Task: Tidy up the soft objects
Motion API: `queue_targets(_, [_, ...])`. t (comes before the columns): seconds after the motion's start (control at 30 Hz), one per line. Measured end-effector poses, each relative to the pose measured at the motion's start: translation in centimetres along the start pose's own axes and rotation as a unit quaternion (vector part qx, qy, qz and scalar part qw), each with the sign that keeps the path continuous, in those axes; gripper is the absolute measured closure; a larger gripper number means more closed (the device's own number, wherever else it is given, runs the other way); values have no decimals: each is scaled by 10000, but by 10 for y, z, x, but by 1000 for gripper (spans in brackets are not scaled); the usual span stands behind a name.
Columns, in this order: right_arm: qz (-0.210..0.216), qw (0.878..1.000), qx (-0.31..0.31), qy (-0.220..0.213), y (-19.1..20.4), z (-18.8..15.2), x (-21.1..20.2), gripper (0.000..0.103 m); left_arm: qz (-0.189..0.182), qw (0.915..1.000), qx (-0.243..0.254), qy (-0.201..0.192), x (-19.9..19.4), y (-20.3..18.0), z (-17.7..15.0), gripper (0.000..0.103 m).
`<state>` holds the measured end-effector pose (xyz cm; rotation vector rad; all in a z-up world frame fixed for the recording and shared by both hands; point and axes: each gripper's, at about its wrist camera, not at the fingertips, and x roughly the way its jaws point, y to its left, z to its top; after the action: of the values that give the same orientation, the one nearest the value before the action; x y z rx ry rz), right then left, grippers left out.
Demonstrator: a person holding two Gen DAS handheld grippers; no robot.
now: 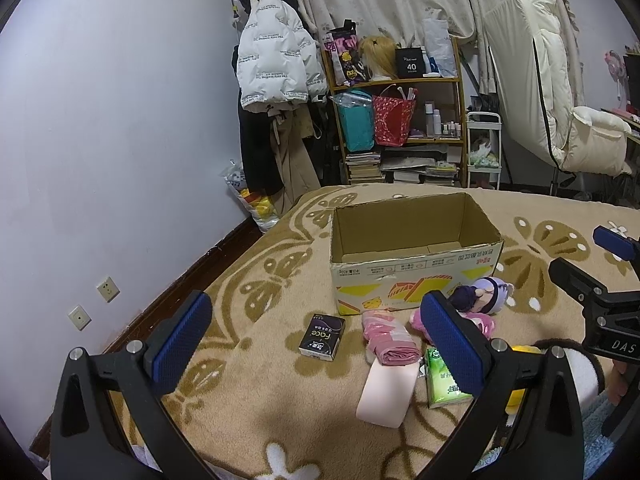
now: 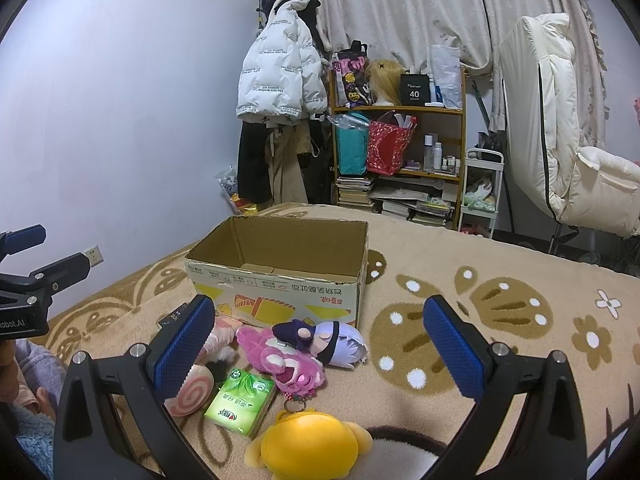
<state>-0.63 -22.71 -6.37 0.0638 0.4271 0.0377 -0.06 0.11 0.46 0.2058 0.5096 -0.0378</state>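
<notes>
Beige blanket [image 2: 440, 264] holds plush toys [image 2: 296, 344] between the right hand-held gripper's [image 2: 320, 352] spread, empty jaws.

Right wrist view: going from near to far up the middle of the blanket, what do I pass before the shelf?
Yellow plush → green tissue pack → pink plush → purple-haired doll → open cardboard box → far edge of the blanket.

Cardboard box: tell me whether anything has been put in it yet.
Empty, as far as shown. The cardboard box stands upright with its top open, and both views show only bare inner walls and bottom flaps. The floor nearest the front wall is hidden.
</notes>
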Motion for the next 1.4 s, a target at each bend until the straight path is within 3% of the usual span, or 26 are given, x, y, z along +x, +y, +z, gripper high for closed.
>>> queue_targets(0.17, [6,10000,-5,7,0,2,-1,0,175,9998,21,78,1,2,2,0])
queue_targets(0.47, [-107,9998,10,175,-1,-9,5,0,129,9987,-1,484,21,5,9,0])
queue_targets(0.97, [154,9950,301,945,-7,3,46,0,-204,9926,188,1179,76,-17,17,0])
queue_targets(1.17, [227,9918,359,1207,-10,3,68,0,-463,9866,-91,1564,100,-15,15,0])
queue_targets(1.4, [345,9883,450,1419,-9,3,97,0,-484,9817,-86,1842,122,-16,10,0])
